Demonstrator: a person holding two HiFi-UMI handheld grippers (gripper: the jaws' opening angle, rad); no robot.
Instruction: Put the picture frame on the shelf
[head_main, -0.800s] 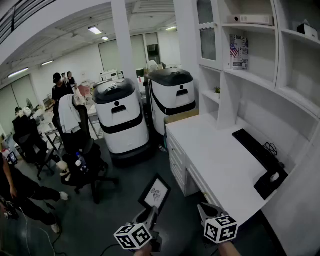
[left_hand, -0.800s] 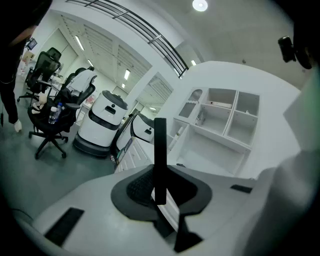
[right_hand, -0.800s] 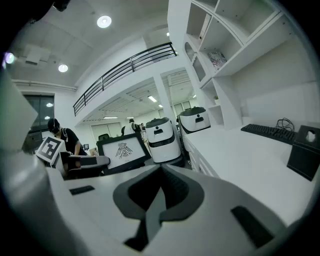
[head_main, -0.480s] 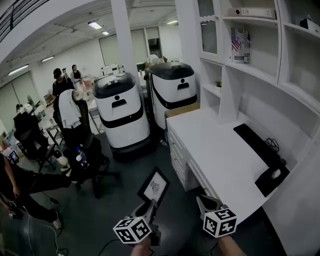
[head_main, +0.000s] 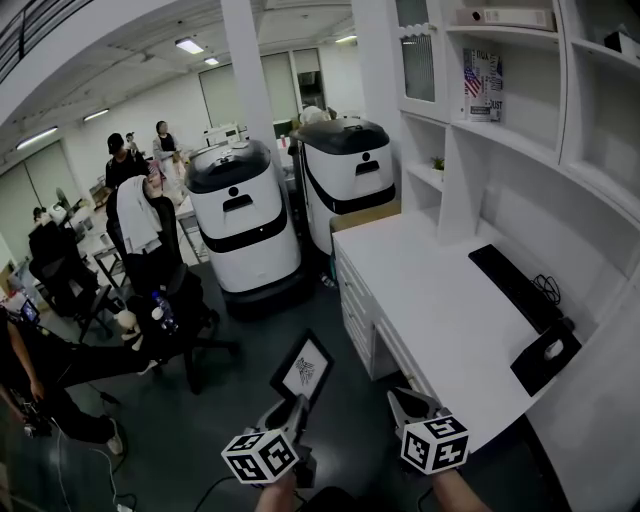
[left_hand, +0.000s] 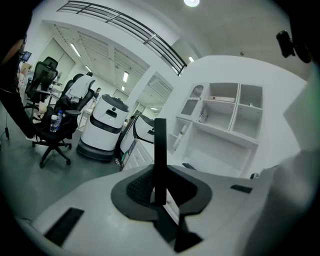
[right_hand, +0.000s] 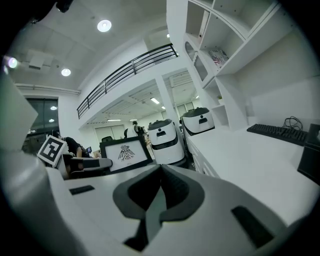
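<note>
The left gripper (head_main: 296, 410) is clamped on the lower edge of the picture frame (head_main: 303, 367), holding it up over the dark floor, just left of the near end of the white desk (head_main: 430, 300). The frame is black with a white mat and a small dark drawing in the middle, and it tilts a little to the right. In the left gripper view the frame (left_hand: 160, 150) shows edge-on as a thin black bar standing upright between the two jaws. In the right gripper view its face (right_hand: 125, 154) is turned toward that camera.

The right gripper (head_main: 405, 403) hangs just beside the left one, near the desk's front corner. Its jaws are closed together with nothing between them.

The shelf unit (head_main: 500, 150) rises on the right behind the desk, well apart from the frame. A booklet with a flag print (head_main: 482, 85) stands in one of its upper bays. On the desk lie a black keyboard (head_main: 515, 285) and, nearer, a mouse (head_main: 553, 349) on a black pad (head_main: 530, 375).

Farther off, two white and black service robots (head_main: 240, 225) stand side by side at the desk's far end. To the left is an office chair (head_main: 150, 270) with a white garment over its back.
</note>
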